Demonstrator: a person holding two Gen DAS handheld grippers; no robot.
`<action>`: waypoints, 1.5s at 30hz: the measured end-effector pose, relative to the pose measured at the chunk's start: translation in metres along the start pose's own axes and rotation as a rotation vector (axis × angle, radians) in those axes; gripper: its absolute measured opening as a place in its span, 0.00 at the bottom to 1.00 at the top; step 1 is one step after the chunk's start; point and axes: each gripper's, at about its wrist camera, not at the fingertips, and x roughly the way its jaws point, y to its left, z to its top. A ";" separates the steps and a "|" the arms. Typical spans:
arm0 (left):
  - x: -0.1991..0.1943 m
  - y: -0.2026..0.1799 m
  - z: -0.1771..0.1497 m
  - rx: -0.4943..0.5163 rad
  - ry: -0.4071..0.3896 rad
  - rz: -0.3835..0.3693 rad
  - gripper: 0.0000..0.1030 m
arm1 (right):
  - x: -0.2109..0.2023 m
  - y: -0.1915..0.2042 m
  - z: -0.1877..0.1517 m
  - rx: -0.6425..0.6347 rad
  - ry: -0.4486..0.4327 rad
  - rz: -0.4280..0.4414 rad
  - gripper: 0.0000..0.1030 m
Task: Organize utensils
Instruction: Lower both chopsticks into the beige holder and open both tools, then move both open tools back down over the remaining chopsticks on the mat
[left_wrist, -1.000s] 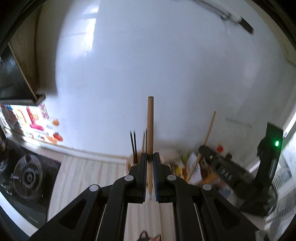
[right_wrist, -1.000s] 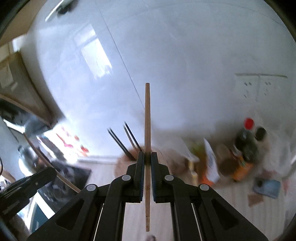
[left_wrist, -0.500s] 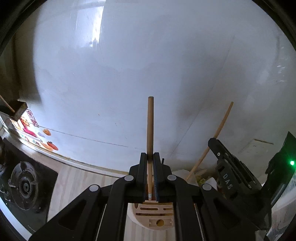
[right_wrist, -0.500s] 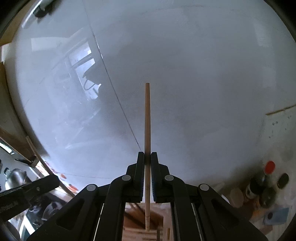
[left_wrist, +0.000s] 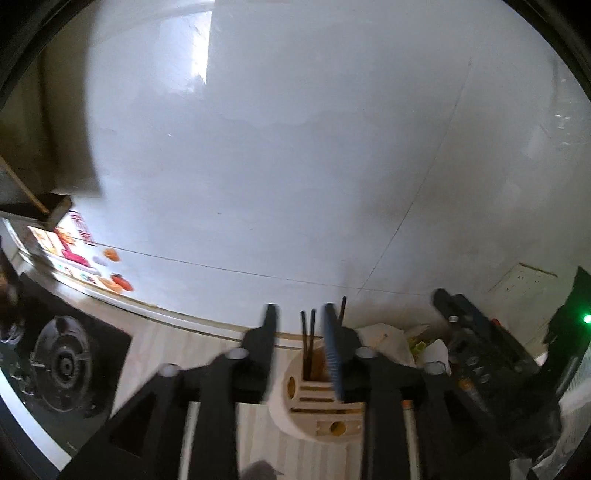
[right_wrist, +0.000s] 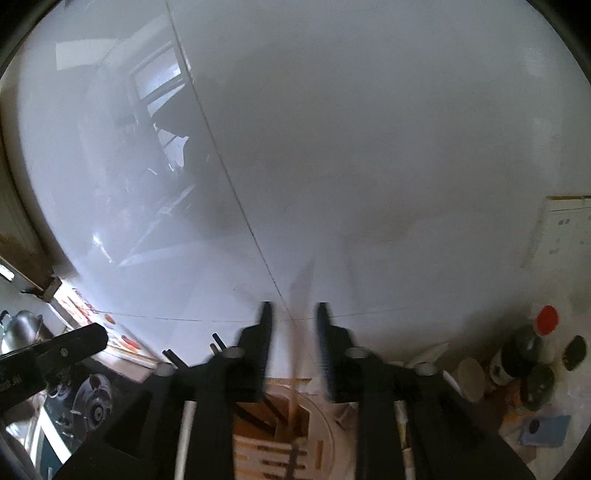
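Left gripper (left_wrist: 301, 314): jaws just opened, now partly apart, nothing clamped between pads. Directly below and between jaws: wooden holder (left_wrist: 317, 402) on pale counter (left_wrist: 207, 343), near counter's back edge against white wall (left_wrist: 295, 147). Dark chopsticks (left_wrist: 308, 332) standing upright in holder's back compartment; slots and round holes visible on holder top. Stove burner (left_wrist: 62, 365) at counter's left end. Right of holder: crumpled bags, black body of other gripper with green light.

Right gripper (right_wrist: 293, 317): jaws just opened too, partly apart, pads not pressing on anything. Blurred wooden stick (right_wrist: 295, 369) running down in the gap between jaws, lower end into holder (right_wrist: 280, 435); contact with pads cannot be told through motion blur, looks loose. Dark chopsticks (right_wrist: 218, 343) poking up left of left finger. Holder right under gripper, mostly hidden by its frame. Bottles (right_wrist: 524, 354) and a cup at counter's right end, close to wall. Left gripper body (right_wrist: 48, 354) at left edge of right wrist view, kettle behind it.
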 end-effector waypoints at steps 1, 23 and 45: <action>-0.006 0.001 -0.004 0.002 -0.010 0.017 0.53 | -0.006 -0.001 -0.001 0.000 -0.001 -0.002 0.34; 0.051 -0.003 -0.219 0.107 0.275 0.250 1.00 | -0.083 -0.121 -0.180 0.102 0.349 -0.248 0.63; 0.111 -0.055 -0.317 0.256 0.489 0.260 1.00 | -0.019 -0.145 -0.370 0.003 0.841 -0.324 0.32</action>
